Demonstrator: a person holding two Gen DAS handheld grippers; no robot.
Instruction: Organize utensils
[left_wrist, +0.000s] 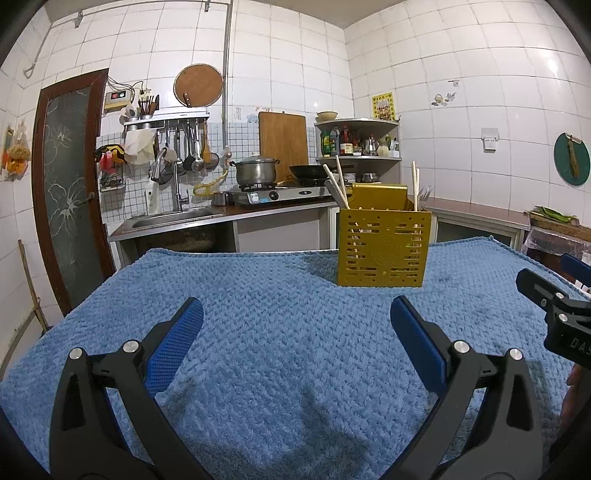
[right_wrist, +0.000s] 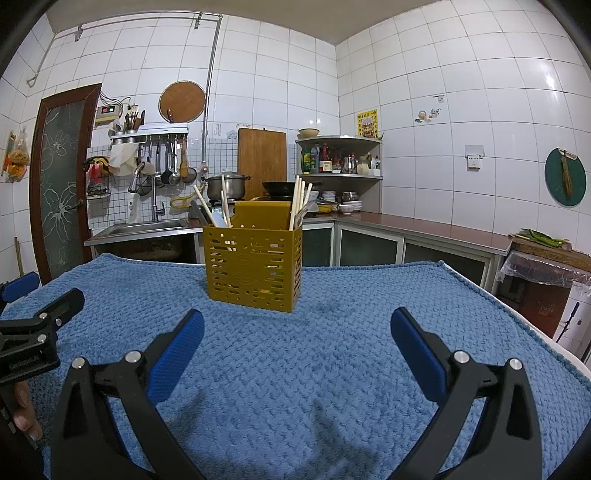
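Both the left tongs (left_wrist: 296, 314) and right tongs (right_wrist: 297, 325) are spread wide, holding nothing. The chopsticks (right_wrist: 300, 201) stand in the yellow holder (right_wrist: 254, 267) ahead, so the job looks done.

The left tongs (left_wrist: 296, 317) are spread wide, the two blue pads (left_wrist: 173, 343) well apart with nothing between them. The right tongs (right_wrist: 297, 328) are spread just as wide and grip nothing. Both point forward, side by side, held low and roughly level. In the right wrist view, fingers (right_wrist: 26, 417) of the left hand show behind the left tongs' black body.
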